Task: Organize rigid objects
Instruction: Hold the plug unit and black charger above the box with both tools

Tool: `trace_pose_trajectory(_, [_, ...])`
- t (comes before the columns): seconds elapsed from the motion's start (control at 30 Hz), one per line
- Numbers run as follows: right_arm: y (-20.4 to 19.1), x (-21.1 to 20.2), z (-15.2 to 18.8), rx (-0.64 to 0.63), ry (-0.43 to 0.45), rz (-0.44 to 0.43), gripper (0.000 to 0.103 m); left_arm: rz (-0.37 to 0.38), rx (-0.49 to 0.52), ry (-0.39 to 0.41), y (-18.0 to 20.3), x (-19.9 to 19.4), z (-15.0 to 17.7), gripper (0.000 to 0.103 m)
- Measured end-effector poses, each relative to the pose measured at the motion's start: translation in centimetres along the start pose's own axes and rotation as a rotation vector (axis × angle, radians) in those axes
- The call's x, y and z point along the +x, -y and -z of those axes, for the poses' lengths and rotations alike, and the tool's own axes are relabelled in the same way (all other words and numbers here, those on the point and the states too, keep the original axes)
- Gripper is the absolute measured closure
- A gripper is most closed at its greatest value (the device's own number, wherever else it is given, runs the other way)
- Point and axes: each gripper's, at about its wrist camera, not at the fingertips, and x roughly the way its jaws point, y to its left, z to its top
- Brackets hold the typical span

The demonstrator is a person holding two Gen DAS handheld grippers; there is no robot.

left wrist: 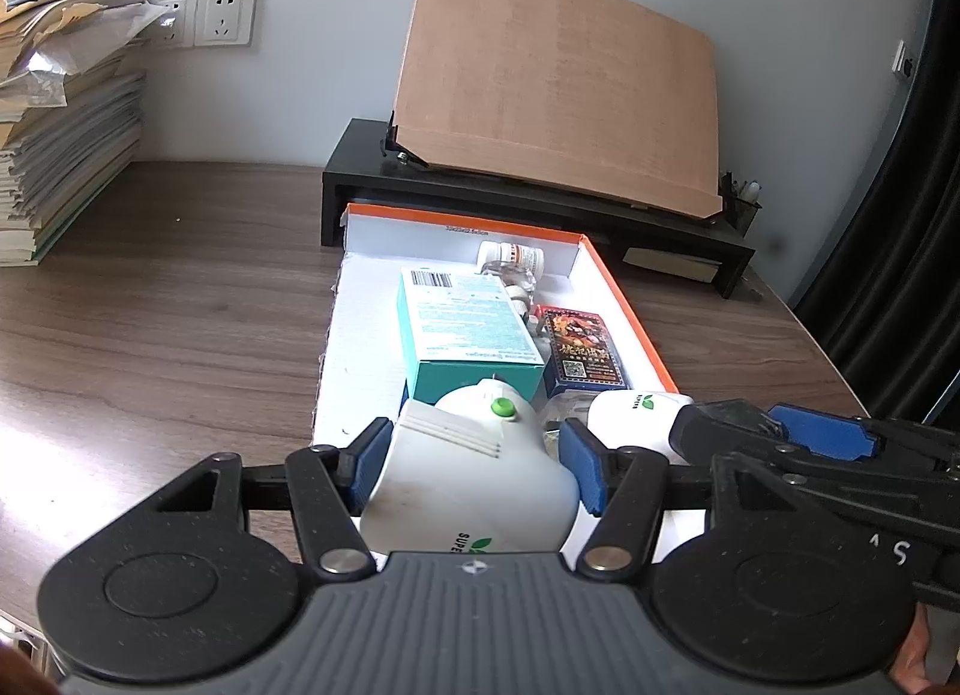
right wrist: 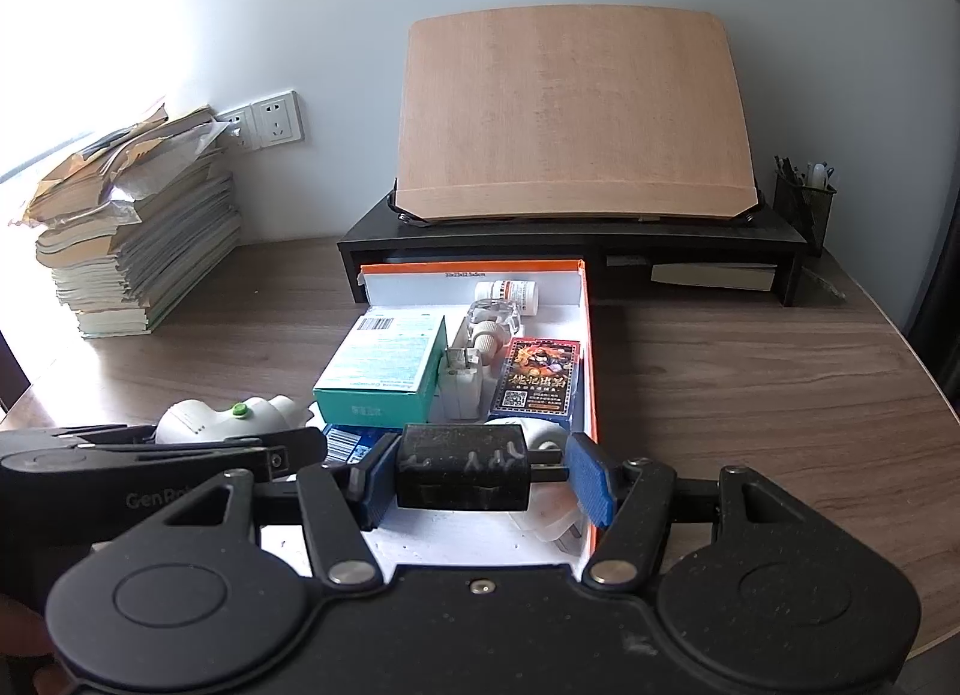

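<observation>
A shallow box point(right wrist: 585, 347) lies on the bench point(right wrist: 750, 395), just in front of a monitor riser point(right wrist: 576, 236) that carries a tilted board point(right wrist: 573, 113). Inside the box, a carton point(right wrist: 384, 368) lies at the left, a card pack point(right wrist: 537, 380) at the right, a plug adapter point(right wrist: 459, 386) between them, and a pill bottle point(right wrist: 510, 294) at the back. A paper stack point(right wrist: 138, 239) sits far left by the wall sockets point(right wrist: 273, 119), and a pen cup point(right wrist: 801, 203) stands at the riser's right end.

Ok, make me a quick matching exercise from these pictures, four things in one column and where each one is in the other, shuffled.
Things:
1. white bottle
2. black block
3. teal box
4. wooden board

Places:
A. lying in the orange-edged tray
B. propped on the black riser
C. between the left gripper pads
D. between the right gripper pads

Pairs: 1-C, 2-D, 3-A, 4-B
</observation>
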Motion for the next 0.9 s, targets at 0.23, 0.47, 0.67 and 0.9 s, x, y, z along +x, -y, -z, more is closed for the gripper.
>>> trace_pose_trajectory(0.23, [-0.08, 0.02, 0.08, -0.006, -0.005, -0.002, 0.031, 0.007, 0.003, -0.001, 0.1, 0.19, -0.09, 0.041])
trace_pose_trajectory(0.47, [-0.12, 0.18, 0.03, 0.0, -0.007, 0.002, 0.031, 0.008, 0.007, -0.004, -0.05, 0.27, -0.13, 0.041])
trace_pose_trajectory(0.67, [-0.26, 0.39, 0.04, -0.004, -0.008, -0.003, 0.031, 0.0, 0.002, -0.004, -0.22, 0.3, -0.25, 0.042])
trace_pose_trajectory(0.9, [-0.49, 0.71, 0.03, -0.008, -0.014, -0.011, 0.031, -0.007, -0.006, -0.004, -0.55, 0.34, -0.39, 0.041])
